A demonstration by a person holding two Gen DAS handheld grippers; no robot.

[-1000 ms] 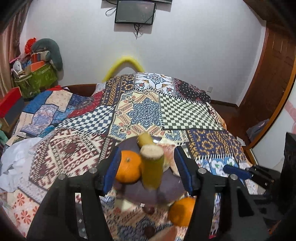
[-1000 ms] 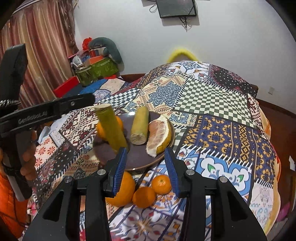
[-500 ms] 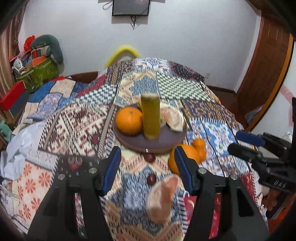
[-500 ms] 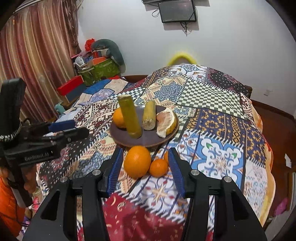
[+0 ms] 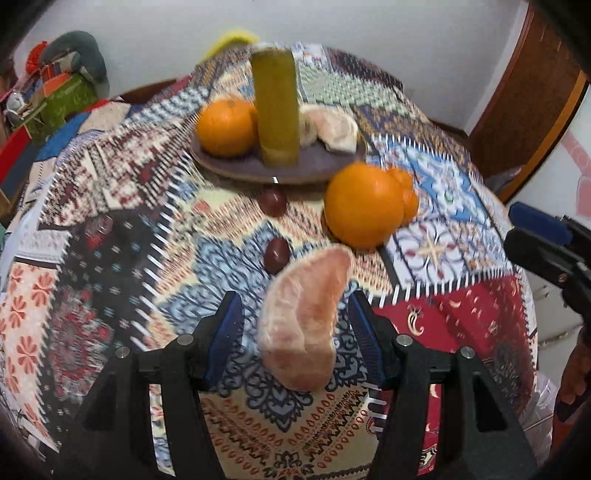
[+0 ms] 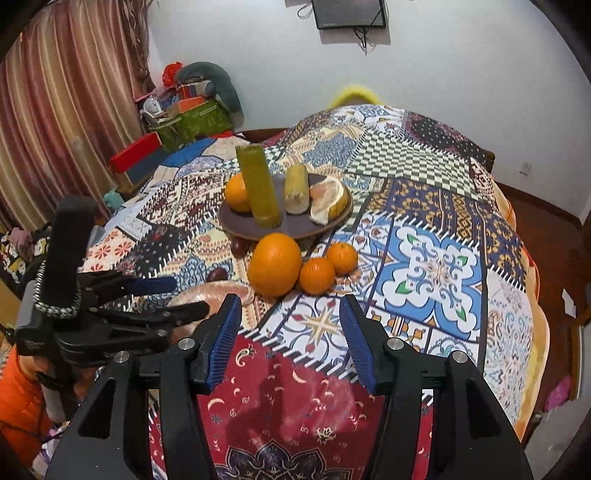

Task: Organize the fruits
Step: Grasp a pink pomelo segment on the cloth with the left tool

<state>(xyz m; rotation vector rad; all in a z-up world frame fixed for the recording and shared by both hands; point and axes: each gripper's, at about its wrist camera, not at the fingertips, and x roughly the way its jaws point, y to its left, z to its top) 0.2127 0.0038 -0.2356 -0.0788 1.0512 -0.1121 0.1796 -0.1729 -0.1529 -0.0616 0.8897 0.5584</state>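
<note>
A dark round plate (image 6: 295, 225) on the patchwork cloth holds an orange (image 6: 236, 194), an upright green cane piece (image 6: 260, 188), a second cane piece (image 6: 296, 189) and a pomelo wedge (image 6: 330, 199). A big orange (image 6: 274, 264) and two small tangerines (image 6: 317, 275) lie in front of the plate. Two dark grapes (image 5: 275, 201) lie nearby. My left gripper (image 5: 295, 332) is open, with a pink pomelo segment (image 5: 301, 325) lying between its fingers on the cloth. My right gripper (image 6: 290, 336) is open and empty, pulled back from the oranges.
The patchwork cloth (image 6: 436, 266) covers a rounded table that drops off on all sides. Boxes and bags (image 6: 184, 114) are piled at the back left by a striped curtain (image 6: 55, 110). A screen (image 6: 349, 13) hangs on the wall.
Both grippers have pulled back from the plate toward the near edge. The left gripper left the green cane piece upright on the plate and now straddles the pomelo segment.
</note>
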